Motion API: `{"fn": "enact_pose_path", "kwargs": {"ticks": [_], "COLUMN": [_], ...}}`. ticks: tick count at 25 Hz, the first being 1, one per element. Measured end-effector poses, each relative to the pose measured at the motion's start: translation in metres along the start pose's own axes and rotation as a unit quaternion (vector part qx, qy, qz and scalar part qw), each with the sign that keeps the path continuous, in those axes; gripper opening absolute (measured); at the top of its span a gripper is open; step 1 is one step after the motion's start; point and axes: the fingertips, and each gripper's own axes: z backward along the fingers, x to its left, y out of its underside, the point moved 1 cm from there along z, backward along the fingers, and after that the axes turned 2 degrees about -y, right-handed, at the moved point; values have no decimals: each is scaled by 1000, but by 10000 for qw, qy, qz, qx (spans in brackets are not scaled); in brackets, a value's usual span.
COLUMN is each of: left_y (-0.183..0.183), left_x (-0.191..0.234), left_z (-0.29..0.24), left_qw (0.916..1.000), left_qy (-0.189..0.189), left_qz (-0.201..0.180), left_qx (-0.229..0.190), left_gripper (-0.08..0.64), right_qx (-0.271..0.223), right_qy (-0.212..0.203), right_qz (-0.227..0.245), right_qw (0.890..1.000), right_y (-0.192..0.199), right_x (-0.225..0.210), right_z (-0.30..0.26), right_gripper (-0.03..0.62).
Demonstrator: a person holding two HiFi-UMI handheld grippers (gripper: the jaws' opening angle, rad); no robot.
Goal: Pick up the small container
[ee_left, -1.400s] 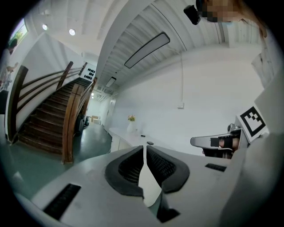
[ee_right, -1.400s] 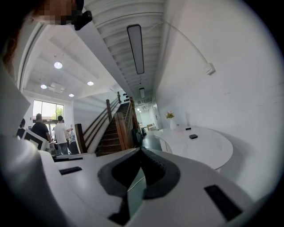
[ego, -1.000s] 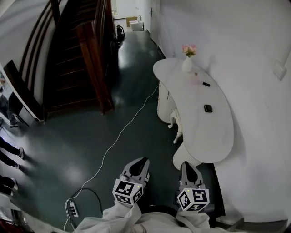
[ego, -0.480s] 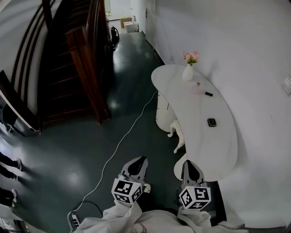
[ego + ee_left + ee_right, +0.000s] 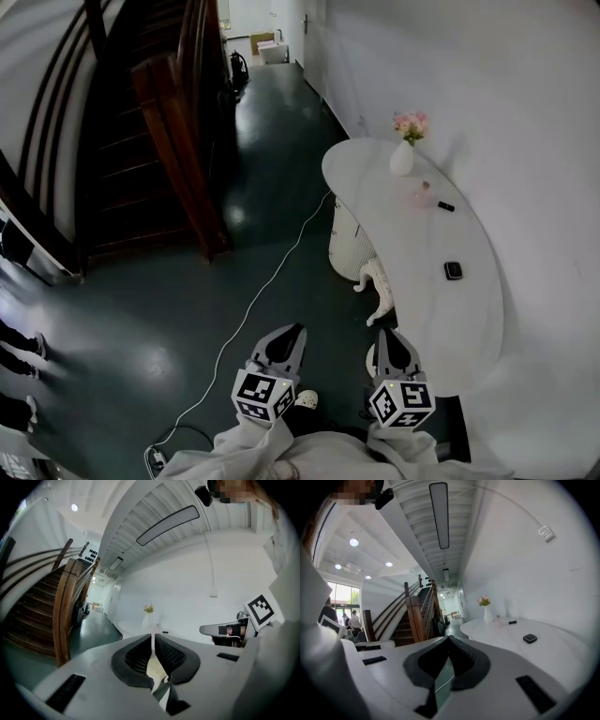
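The small container (image 5: 454, 270), judged to be the dark square box, is set on the white bench (image 5: 412, 262), well ahead of both claws. The left claw (image 5: 294, 330) and right claw (image 5: 389, 333) are held shut and empty; unless opened, the box could be shoved aside.

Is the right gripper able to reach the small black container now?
Probably not yet: the right gripper, shut, hangs by the end of the table; the small black container lies farther along, unobstructed.
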Motion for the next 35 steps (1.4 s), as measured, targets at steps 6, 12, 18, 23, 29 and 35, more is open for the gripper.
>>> {"fn": "enact_pose_path", "kwargs": {"ticks": [6, 12, 18, 23, 29, 35], "left_y": [7, 13, 16, 12, 6, -8], "left_x": [27, 30, 36, 48, 56, 73], "left_z": [-14, -19, -29, -47, -80, -122], "left_qw": [9999, 9996, 9993, 9992, 9993, 9993], "left_qy": [-26, 17, 13, -33, 40, 91], "left_qz": [37, 93, 150, 175, 135, 69], "left_qx": [139, 278, 352, 347, 354, 361], "left_gripper": [31, 31, 31, 31, 31, 31], "right_qx": [120, 302, 346, 305, 245, 176], "right_qy": [-75, 43, 140, 183, 186, 235], "right_qz": [-35, -158, -264, -274, -254, -323], "right_qw": [9999, 9994, 9990, 9990, 9992, 9990], "right_y": [8, 20, 23, 16, 6, -9], "right_x": [10, 5, -5, -15, -30, -48], "right_z": [-29, -34, -43, -61, -92, -130], "right_gripper": [49, 50, 49, 50, 49, 49]}}
